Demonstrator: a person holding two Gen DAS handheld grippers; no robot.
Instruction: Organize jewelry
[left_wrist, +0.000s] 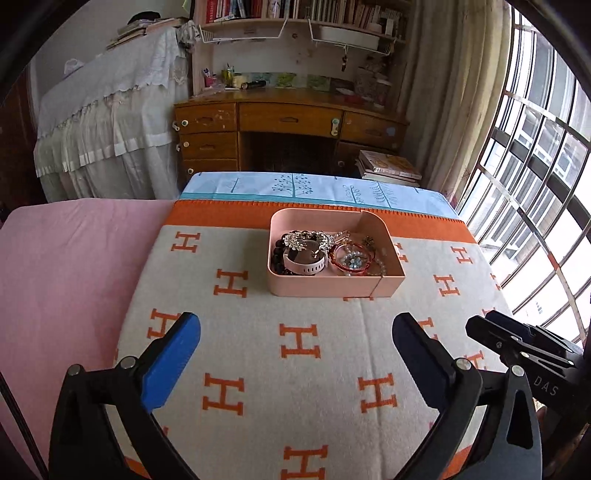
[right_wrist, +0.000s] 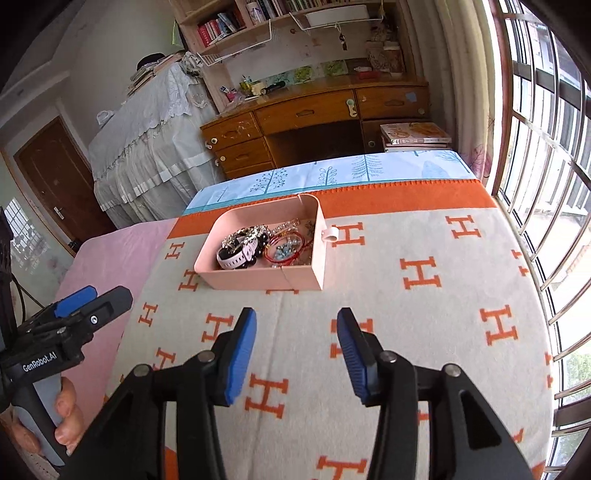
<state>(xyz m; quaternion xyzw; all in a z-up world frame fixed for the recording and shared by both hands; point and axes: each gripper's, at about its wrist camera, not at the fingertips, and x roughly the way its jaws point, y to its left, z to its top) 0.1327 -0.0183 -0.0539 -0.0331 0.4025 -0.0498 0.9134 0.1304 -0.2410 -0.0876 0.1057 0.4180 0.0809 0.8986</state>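
A pink plastic box (left_wrist: 328, 288) (right_wrist: 258, 280) stands on a white blanket patterned with orange H letters (left_wrist: 258, 350) (right_wrist: 406, 314). Inside lie a pale pink watch (left_wrist: 306, 264) (right_wrist: 236, 258), dark beads, a rhinestone piece (left_wrist: 306, 238) and red string bracelets (left_wrist: 351, 258) (right_wrist: 286, 249). My left gripper (left_wrist: 295, 354) hovers over the blanket short of the box, jaws wide open and empty. My right gripper (right_wrist: 297, 354) also sits short of the box, jaws partly apart with nothing between them. The left gripper's body (right_wrist: 74, 321), with a hand on its handle, shows in the right wrist view.
A pink sheet (left_wrist: 66, 277) covers the bed left of the blanket; a blue tree-print cloth (left_wrist: 314, 188) lies beyond it. A wooden desk (left_wrist: 288, 125), a book stack (left_wrist: 391, 166) and a barred window (left_wrist: 535, 184) at the right surround the bed.
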